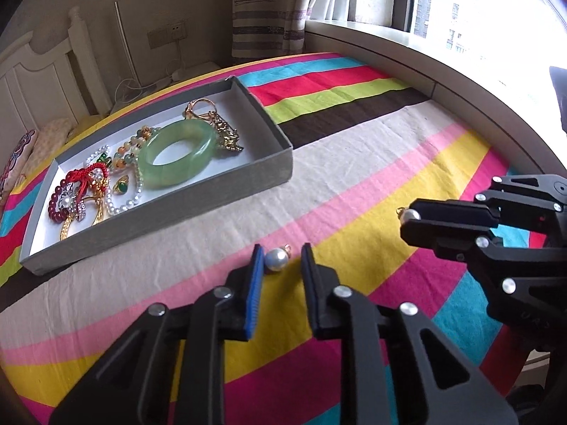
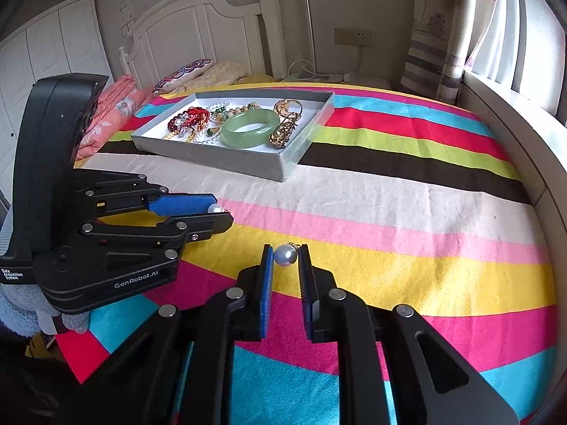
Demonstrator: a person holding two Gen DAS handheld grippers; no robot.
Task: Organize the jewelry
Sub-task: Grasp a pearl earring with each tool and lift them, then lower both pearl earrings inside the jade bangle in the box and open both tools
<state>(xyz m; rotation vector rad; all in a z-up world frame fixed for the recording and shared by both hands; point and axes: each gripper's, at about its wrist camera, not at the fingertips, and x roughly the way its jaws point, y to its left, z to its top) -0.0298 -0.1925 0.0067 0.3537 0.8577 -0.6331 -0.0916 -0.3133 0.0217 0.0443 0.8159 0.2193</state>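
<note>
Jewelry (image 1: 149,163) in box (image 1: 226,191) on bedspread (image 1: 354,163)

You look across a bed (image 2: 407,191) covered in a striped sheet (image 1: 354,191). A white headboard (image 2: 198,35) stands at its far edge, pillows (image 2: 198,71) just below, curtains (image 2: 436,42) at the far right corner beside a window (image 1: 478,10).
</note>
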